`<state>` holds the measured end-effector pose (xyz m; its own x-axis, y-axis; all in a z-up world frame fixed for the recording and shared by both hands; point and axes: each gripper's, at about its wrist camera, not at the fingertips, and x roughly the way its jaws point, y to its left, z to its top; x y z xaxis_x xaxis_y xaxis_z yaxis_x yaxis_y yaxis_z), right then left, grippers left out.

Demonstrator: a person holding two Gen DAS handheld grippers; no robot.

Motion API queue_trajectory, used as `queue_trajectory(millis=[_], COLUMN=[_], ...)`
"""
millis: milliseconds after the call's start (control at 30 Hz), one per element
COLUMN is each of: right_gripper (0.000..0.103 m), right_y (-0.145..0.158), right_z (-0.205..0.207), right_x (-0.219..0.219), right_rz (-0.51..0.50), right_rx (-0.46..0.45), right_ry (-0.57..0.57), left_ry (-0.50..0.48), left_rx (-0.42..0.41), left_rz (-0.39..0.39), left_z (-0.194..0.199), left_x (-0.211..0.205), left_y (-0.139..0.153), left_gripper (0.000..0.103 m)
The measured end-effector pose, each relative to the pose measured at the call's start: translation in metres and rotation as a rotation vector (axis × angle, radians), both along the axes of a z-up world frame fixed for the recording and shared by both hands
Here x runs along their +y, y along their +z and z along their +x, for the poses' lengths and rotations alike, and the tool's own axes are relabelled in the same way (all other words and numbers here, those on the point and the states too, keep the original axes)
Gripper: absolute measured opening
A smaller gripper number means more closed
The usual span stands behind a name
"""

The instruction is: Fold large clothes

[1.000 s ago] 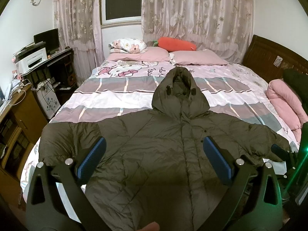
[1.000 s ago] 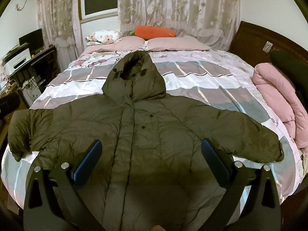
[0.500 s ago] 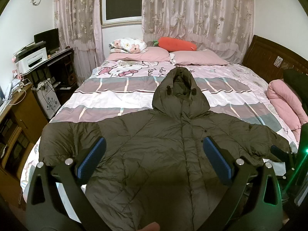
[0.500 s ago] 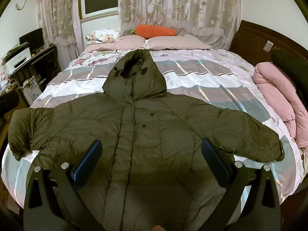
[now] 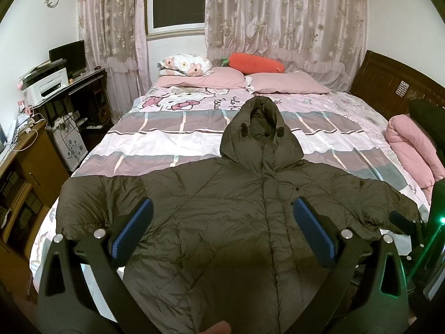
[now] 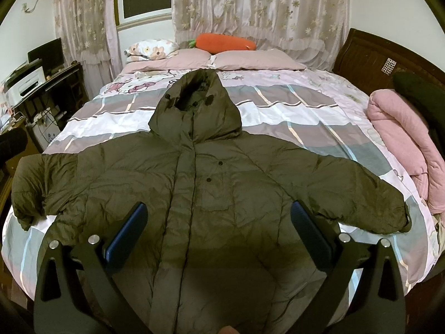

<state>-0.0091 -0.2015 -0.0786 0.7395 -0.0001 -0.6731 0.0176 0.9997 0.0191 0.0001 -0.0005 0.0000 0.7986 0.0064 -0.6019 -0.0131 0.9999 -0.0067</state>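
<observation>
A large olive-green hooded puffer jacket (image 5: 236, 208) (image 6: 217, 192) lies face up and spread flat on the bed, hood toward the pillows, both sleeves stretched out sideways. My left gripper (image 5: 222, 225) hovers open above the jacket's lower front, blue pads wide apart with nothing between them. My right gripper (image 6: 219, 228) is likewise open above the lower body, a little further right. The right gripper's body (image 5: 411, 231) shows at the edge of the left wrist view beside the jacket's right cuff. The jacket's hem is hidden below both views.
The bed (image 5: 167, 139) has a pink striped cover, pink pillows (image 5: 286, 85) and a carrot plush (image 5: 256, 62) at the head. A rolled pink blanket (image 6: 400, 144) lies on the right side. A desk with printer (image 5: 47, 89) and cabinets stands left of the bed.
The right wrist view has shifted slightly so the jacket sits a little lower and nearer. The left gripper and the jacket have not visibly moved.
</observation>
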Motion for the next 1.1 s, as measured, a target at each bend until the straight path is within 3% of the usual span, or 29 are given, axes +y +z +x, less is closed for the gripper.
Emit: queue_trajectory(millis=[1100], right_gripper=[0.102], right_y=[-0.012], right_z=[-0.002], right_x=[0.013], right_rz=[-0.008], right_rx=[0.023], right_ry=[0.013], left_ry=[0.0], left_rx=[0.005], left_rz=[-0.002], left_z=[0.0], left_x=[0.0], left_y=[0.0], left_gripper=[0.101])
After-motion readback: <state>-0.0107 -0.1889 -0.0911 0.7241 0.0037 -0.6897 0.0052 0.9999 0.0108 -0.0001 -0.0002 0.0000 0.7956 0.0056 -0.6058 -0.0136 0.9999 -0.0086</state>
